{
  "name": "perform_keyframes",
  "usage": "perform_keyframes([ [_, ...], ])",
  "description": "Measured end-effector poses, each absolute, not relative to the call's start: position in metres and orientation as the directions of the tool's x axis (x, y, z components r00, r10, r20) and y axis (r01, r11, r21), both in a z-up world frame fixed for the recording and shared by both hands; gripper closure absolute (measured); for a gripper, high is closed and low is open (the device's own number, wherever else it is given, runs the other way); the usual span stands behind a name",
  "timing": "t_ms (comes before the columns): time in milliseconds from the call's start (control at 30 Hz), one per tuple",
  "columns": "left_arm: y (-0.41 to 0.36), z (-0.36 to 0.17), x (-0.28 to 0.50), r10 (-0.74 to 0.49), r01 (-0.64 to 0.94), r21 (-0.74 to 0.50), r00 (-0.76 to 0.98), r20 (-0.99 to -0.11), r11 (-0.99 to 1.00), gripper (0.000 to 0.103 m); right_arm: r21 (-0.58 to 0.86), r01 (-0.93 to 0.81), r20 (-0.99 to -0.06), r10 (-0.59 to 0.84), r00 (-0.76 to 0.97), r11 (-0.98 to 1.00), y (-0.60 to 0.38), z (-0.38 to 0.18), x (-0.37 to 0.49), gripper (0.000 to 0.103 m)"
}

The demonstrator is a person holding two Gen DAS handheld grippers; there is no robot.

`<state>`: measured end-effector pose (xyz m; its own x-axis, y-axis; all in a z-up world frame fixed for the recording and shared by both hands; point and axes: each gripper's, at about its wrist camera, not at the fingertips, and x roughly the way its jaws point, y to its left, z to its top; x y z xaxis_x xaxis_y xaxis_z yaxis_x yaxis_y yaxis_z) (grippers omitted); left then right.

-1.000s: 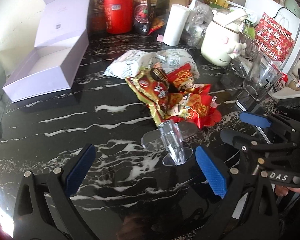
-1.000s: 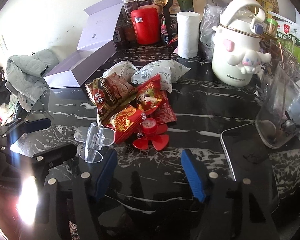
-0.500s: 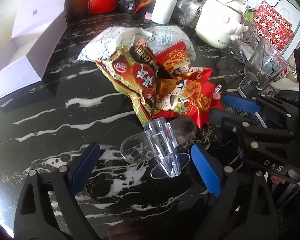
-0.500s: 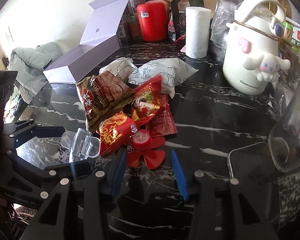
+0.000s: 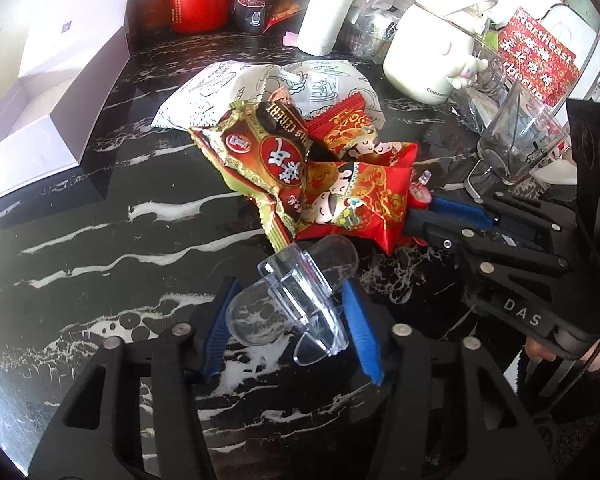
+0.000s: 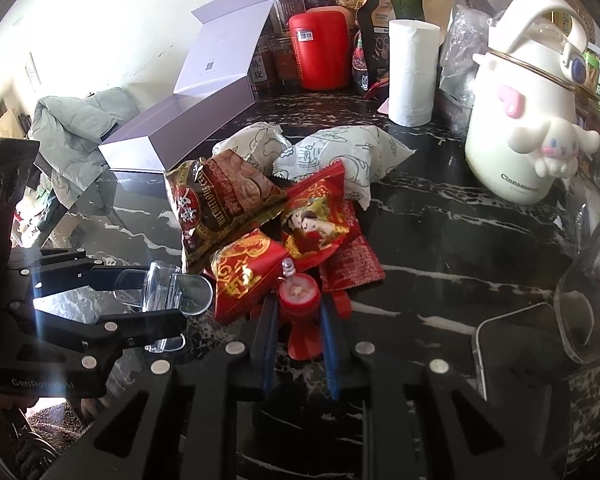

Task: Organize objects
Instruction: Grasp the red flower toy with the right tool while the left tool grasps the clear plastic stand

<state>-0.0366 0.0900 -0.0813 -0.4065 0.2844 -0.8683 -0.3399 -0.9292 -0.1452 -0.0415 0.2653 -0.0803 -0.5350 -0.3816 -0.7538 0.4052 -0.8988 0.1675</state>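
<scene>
A clear plastic clip [image 5: 296, 300] is seen lying on the black marbled counter [image 5: 100, 240], just in front of a heap of red and brown snack packets [image 5: 300, 168]. A small red fan-shaped toy [image 6: 300, 304] is set upright beside the packets.

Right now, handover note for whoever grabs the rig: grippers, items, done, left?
Left gripper: jaws have just closed, shut on the clear plastic clip, on the countertop.
Right gripper: just closed, shut on the small red fan toy.
Snack packets piled mid-counter, untouched; open lilac box beside them.
Done: both items gripped.
Left: lift them, place them; destination unclear. Packets probably need sorting.
</scene>
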Motion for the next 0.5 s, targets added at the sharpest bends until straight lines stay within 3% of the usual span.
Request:
perform_keyframes([
  [500, 0.068, -0.073, -0.009, 0.347, -0.358, -0.197, -0.425, -0.836, -0.913, 0.070, 0.128, 0.337, -0.737, -0.317, -0.597, -0.933, 0.262, -0.064, 0.001, 0.083],
])
